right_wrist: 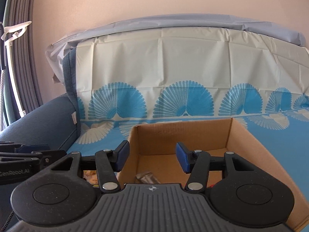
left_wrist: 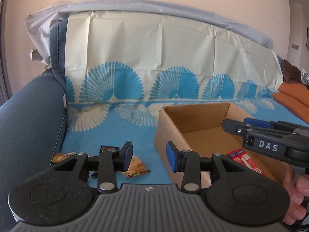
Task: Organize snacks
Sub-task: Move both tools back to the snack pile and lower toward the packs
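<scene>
Cardboard box [left_wrist: 193, 123] on the blue-patterned cover [left_wrist: 115, 133]; partly filled: red packet [left_wrist: 244, 159] at its 5 o'clock corner, clear wrapper [right_wrist: 147, 176] on its floor; loose snack packets [left_wrist: 136, 166] lie on the cover at the box's 9 o'clock, not yet boxed; left gripper [left_wrist: 149, 157] jaws apart, empty, above them; right gripper [right_wrist: 151, 157] jaws apart, empty, over the box.

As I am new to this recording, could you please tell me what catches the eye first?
The open brown cardboard box sits on a bright blue-and-cream fan-patterned cloth draped over the sofa. A red snack packet lies inside the box, and colourful snack packets lie on the cloth left of it.
</scene>
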The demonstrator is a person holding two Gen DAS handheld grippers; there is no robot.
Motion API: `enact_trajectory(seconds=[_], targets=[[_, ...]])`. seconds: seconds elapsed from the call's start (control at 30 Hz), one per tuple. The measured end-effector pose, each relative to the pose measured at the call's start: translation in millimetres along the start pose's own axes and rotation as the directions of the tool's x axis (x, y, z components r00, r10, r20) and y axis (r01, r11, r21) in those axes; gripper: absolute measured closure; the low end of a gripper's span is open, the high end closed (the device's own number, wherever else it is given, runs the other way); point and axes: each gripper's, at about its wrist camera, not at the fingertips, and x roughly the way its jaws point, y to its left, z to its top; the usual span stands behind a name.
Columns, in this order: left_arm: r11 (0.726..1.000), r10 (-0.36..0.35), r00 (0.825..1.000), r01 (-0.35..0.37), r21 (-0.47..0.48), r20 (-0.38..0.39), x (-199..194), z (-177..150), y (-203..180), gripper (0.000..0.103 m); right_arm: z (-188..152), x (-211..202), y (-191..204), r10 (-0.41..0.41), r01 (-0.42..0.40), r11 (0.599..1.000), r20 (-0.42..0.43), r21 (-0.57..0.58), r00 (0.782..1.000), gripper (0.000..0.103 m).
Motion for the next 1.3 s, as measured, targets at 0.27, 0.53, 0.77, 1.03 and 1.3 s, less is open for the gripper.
enact_trajectory(seconds=[0.27,0.53,0.77,1.03,1.3], targets=[[0.977,0.139,0.973,-0.166,-0.134,-0.186,15,-29,65,0.085,-10,2,50,0.108,-0.109,0.993,-0.031,-0.04,0.994,0.064],[0.968,0.15,0.966,-0.186,-0.166,-0.209,18,-28,76,0.085,-18,8,81,0.174,-0.177,0.983,-0.069,-0.052,0.982,0.071],[0.955,0.169,0.955,-0.22,-0.201,-0.244,26,-30,86,0.085,-28,18,102,0.199,-0.208,0.976,-0.108,-0.072,0.974,0.07],[0.922,0.151,0.944,-0.242,-0.303,-0.294,33,-35,106,0.085,-40,36,119,0.187,-0.203,0.976,-0.186,-0.073,0.965,0.07],[0.896,0.133,0.932,-0.258,-0.36,-0.336,38,-41,118,0.084,-56,51,123,0.167,-0.19,0.979,-0.245,-0.073,0.955,0.07]])
